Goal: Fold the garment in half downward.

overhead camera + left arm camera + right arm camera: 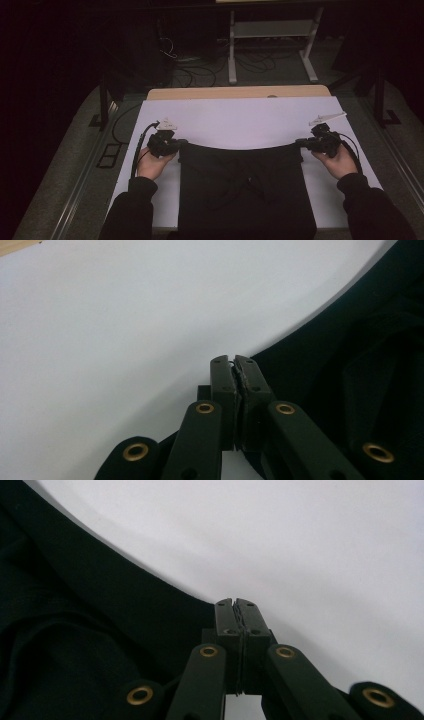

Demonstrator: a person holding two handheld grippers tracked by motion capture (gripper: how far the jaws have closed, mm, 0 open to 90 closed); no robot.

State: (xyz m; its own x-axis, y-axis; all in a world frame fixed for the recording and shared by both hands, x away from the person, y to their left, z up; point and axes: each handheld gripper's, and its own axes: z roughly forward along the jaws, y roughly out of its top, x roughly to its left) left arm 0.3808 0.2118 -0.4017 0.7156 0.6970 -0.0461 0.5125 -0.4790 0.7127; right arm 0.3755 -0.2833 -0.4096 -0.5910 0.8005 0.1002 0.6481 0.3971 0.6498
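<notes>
Both grippers were clamped on the far edge of a black garment (245,190), the left gripper (176,144) at nine o'clock, the right gripper (303,143) at three. It lay on the white table (240,120), probably mid-fold. Next, the hem needs carrying evenly toward six o'clock.
</notes>
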